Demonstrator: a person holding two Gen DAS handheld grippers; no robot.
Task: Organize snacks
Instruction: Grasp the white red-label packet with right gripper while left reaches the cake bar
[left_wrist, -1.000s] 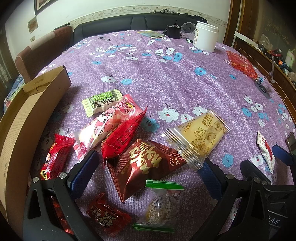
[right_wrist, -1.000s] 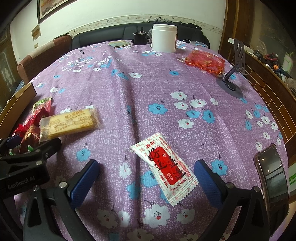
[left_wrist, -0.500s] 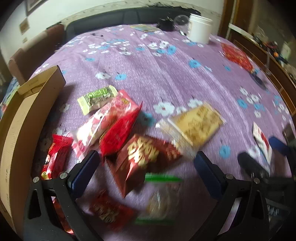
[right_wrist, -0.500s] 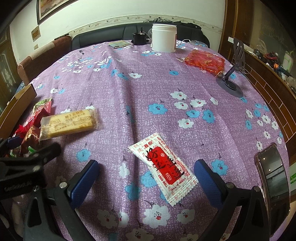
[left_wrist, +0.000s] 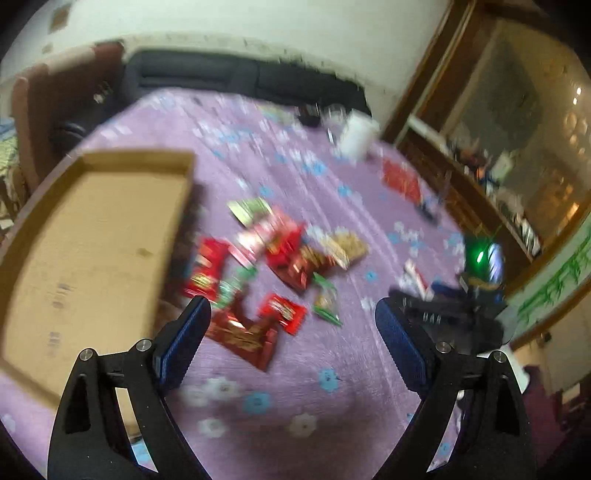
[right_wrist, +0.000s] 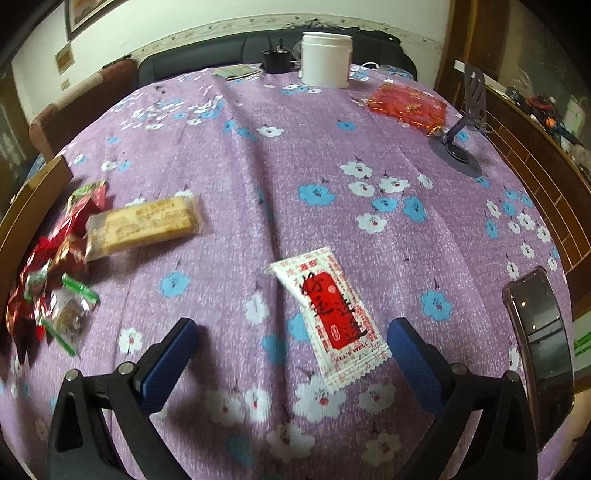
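A white sachet with a red label lies flat and alone on the purple floral tablecloth, well apart from the rest. To its left, a yellow biscuit packet lies flat at the edge of a loose heap of red, green and clear wrappers. The heap sits just beside a shallow, open cardboard box, whose visible floor holds no snacks.
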